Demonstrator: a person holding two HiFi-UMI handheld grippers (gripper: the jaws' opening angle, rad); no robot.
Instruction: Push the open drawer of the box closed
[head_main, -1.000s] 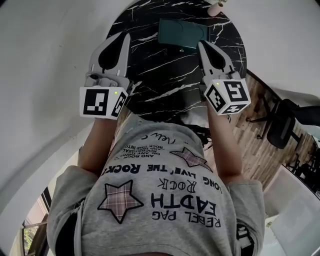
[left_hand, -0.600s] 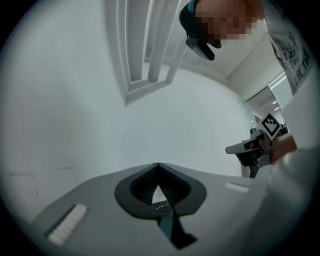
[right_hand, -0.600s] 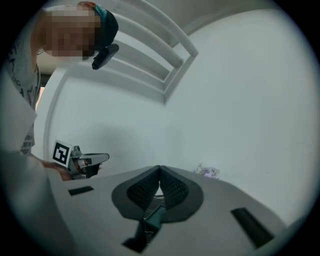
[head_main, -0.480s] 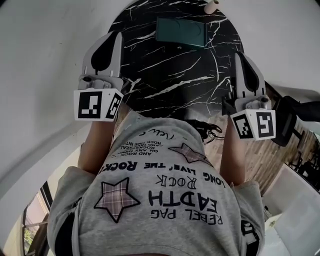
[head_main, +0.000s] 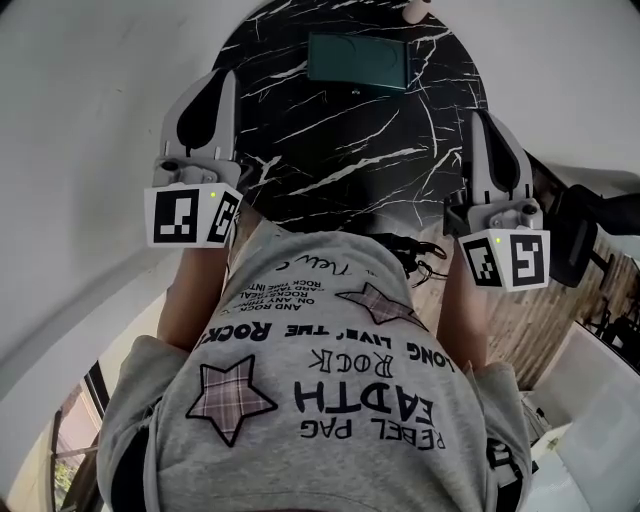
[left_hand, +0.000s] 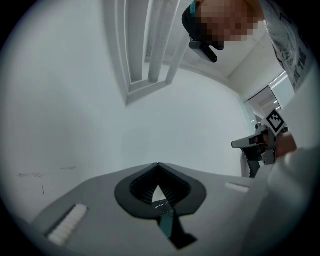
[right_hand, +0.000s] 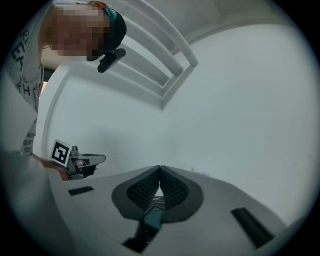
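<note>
black marble with white veins makes up the round tabletop (head_main: 340, 150). the dark green box (head_main: 358, 60) lies near its far edge, well apart from both tools. from above only the box's flat top shows, so i cannot tell whether the drawer is pushed flush or sticks out. a small dark nub just off the box's near side is too small to make out. a pale object (head_main: 415, 10) at the far edge is cut off by the frame.

the left gripper (head_main: 228, 72) hangs at the tabletop's left edge and the right gripper (head_main: 479, 115) at its right edge. both point away from the person (head_main: 330, 400), whose grey printed shirt hides the near edge.

in the left gripper view the ribbed pads (left_hand: 145, 186) are pressed together at the tips with nothing between them, and only a bare white wall (left_hand: 75, 100) lies beyond. the right gripper view shows the same: jaws closed tip to tip and empty, facing white wall, with the box out of sight there.
</note>
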